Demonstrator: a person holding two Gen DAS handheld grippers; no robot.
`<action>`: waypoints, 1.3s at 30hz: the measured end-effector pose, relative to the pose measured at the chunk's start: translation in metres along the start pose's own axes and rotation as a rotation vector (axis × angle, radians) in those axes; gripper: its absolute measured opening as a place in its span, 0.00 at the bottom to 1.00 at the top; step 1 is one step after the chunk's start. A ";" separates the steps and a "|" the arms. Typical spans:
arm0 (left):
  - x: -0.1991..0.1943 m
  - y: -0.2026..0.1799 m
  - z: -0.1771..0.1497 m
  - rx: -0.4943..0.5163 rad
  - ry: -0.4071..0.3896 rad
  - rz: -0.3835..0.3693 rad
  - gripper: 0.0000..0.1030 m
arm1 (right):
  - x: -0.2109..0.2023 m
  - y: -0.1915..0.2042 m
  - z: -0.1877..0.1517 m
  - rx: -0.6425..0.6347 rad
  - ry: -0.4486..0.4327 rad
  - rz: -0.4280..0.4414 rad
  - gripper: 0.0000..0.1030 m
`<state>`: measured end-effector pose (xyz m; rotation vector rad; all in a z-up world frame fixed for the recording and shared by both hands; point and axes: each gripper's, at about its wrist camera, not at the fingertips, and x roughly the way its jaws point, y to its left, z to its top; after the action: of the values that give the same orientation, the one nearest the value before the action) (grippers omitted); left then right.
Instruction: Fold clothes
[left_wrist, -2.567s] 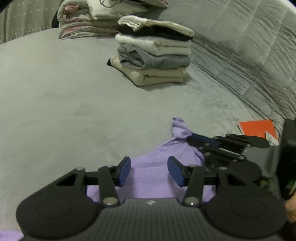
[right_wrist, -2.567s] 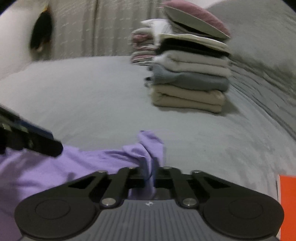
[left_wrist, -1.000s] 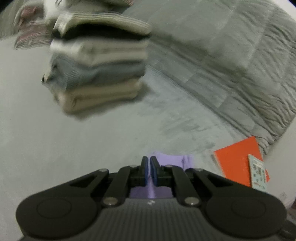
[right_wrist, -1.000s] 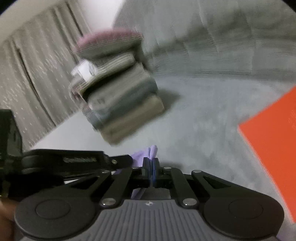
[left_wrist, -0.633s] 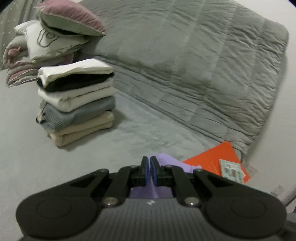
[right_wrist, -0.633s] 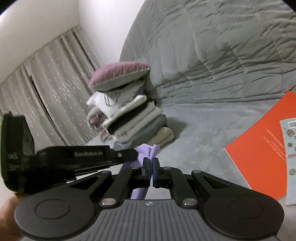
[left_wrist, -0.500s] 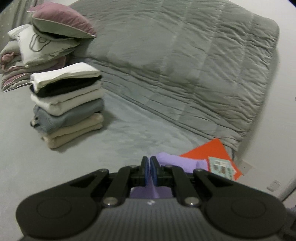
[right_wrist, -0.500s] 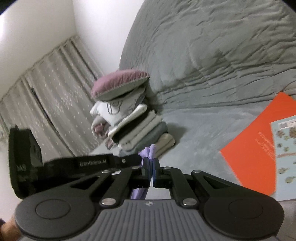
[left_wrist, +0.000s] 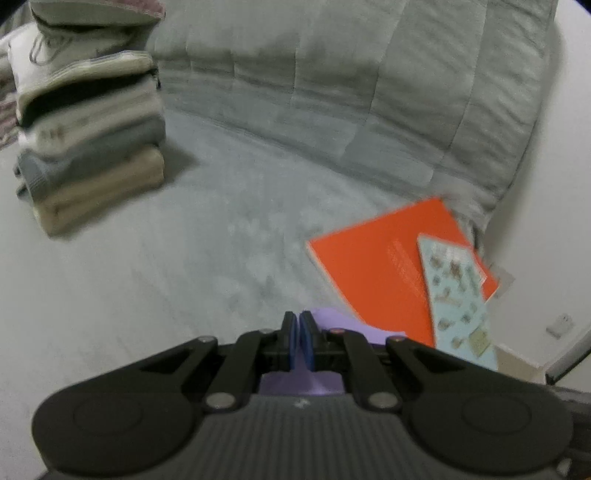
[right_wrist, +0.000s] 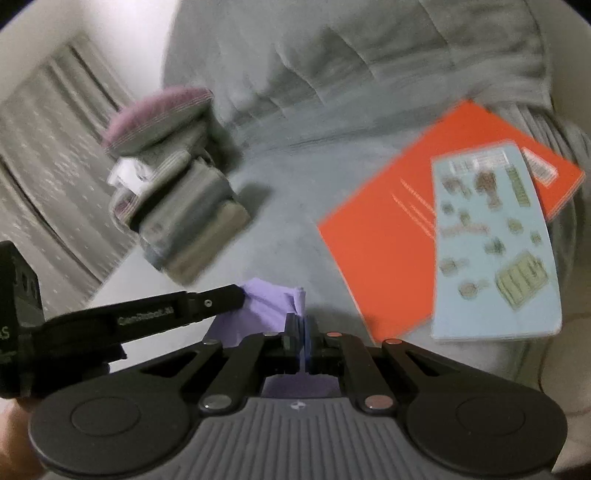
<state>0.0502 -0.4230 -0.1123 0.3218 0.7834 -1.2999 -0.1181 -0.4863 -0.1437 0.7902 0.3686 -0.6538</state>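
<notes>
A lilac garment hangs between my two grippers, lifted above the grey bed. My left gripper is shut on the lilac garment, whose cloth shows past and under its blue pads. My right gripper is shut on another edge of it. The left gripper shows in the right wrist view as a black arm coming from the left, its tip on the cloth. Most of the garment hangs hidden below the grippers.
A stack of folded clothes stands far left on the bed, also seen in the right wrist view, with pillows behind. An orange book and a pale blue booklet lie right. A quilted grey headboard rises behind.
Both grippers have swung right and tilted down with the lilac garment held. The orange book and booklet now fill the right side; the folded stack has slid left.
</notes>
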 end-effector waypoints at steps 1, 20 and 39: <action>0.008 0.000 -0.004 0.000 0.011 0.004 0.05 | 0.003 -0.003 -0.002 0.007 0.021 -0.013 0.06; -0.016 0.039 -0.023 -0.209 -0.087 0.039 0.47 | 0.004 0.006 0.004 -0.015 -0.022 -0.126 0.29; -0.192 0.172 -0.141 -0.379 -0.141 0.355 0.54 | 0.050 0.138 -0.049 -0.431 0.145 0.128 0.35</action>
<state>0.1531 -0.1479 -0.1180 0.0581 0.7933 -0.8120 0.0076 -0.3975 -0.1287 0.4444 0.5641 -0.3774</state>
